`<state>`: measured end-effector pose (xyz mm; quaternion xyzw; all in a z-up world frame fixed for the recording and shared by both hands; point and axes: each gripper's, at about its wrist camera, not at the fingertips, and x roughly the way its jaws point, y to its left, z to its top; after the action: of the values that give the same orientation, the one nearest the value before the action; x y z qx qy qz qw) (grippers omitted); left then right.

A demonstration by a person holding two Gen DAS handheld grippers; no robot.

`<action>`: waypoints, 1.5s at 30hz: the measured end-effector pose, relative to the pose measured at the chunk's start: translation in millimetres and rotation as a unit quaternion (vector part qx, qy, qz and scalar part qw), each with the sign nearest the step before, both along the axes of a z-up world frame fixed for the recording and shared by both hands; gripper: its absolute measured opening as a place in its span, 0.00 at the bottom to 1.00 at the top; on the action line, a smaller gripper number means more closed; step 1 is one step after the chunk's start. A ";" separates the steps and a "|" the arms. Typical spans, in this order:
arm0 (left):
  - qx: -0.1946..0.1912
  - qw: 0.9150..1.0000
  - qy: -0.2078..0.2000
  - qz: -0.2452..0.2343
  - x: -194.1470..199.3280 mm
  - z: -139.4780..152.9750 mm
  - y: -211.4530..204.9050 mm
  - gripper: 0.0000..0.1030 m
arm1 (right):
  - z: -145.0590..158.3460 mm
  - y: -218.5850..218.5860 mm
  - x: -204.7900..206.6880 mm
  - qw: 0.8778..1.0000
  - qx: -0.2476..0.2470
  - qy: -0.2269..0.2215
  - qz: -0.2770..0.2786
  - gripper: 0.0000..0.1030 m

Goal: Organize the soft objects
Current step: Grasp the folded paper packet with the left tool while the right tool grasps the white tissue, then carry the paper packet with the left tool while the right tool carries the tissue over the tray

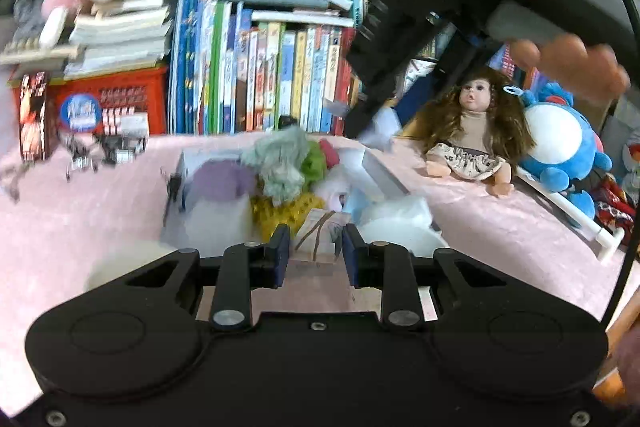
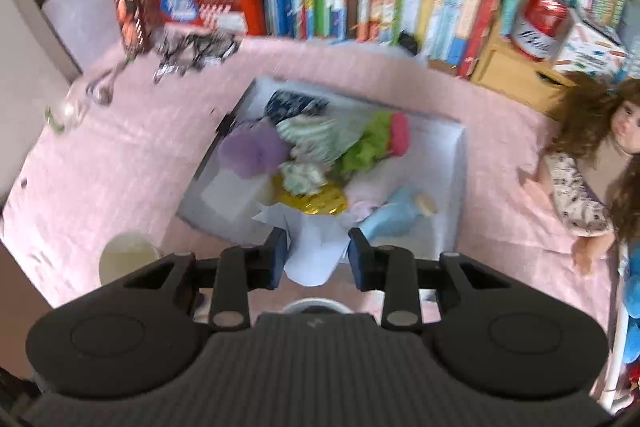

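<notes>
Desk: covered with a pink cloth, carrying everything below.
Books: a long row standing upright along the back edge, with more stacked flat on top; a red crate stands at the left end of the row.
White box: open-topped, lying on the pink cloth in the middle of the desk, in front of the books.
Soft objects: heaped inside the box, touching one another; a purple puff at the left, a pale green striped cloth in the middle, a lime green piece and a pink piece towards the back right, a yellow net ball near the front, and a light blue item at the front right.
Doll: brown-haired, sitting on the cloth to the right of the box, apart from it; a blue and white plush toy sits just beside it.
Left tool: jaws narrowly parted, closed on a small pale card-like item with brown lines, above the near end of the box.
Right tool: jaws narrowly parted, pads pressing the sides of a white paper-like piece, over the near edge of the box; a hand grips its handle.
Cup: pale, on the cloth left of the box's near corner.
</notes>
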<state>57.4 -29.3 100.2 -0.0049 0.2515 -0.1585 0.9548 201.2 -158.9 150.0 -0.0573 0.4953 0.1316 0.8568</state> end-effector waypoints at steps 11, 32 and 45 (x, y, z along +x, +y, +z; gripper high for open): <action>-0.002 0.996 0.078 -0.033 79.6 47.2 11.6 0.25 | 2.8 -65.8 -1.8 0.991 0.055 -0.075 -0.094 0.37; 0.012 0.974 0.220 0.047 185.7 -9.2 -5.0 0.26 | -80.3 -90.6 48.0 0.984 0.108 -0.067 -0.123 0.38; 0.024 0.967 0.247 0.060 206.3 -22.7 -0.7 0.26 | -104.6 -88.1 63.0 0.987 0.096 -0.043 -0.124 0.38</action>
<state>263.6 -30.0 77.5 -0.0358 0.4823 -0.0888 0.8708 264.2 -247.0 45.4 0.0818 0.4460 0.0684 0.8886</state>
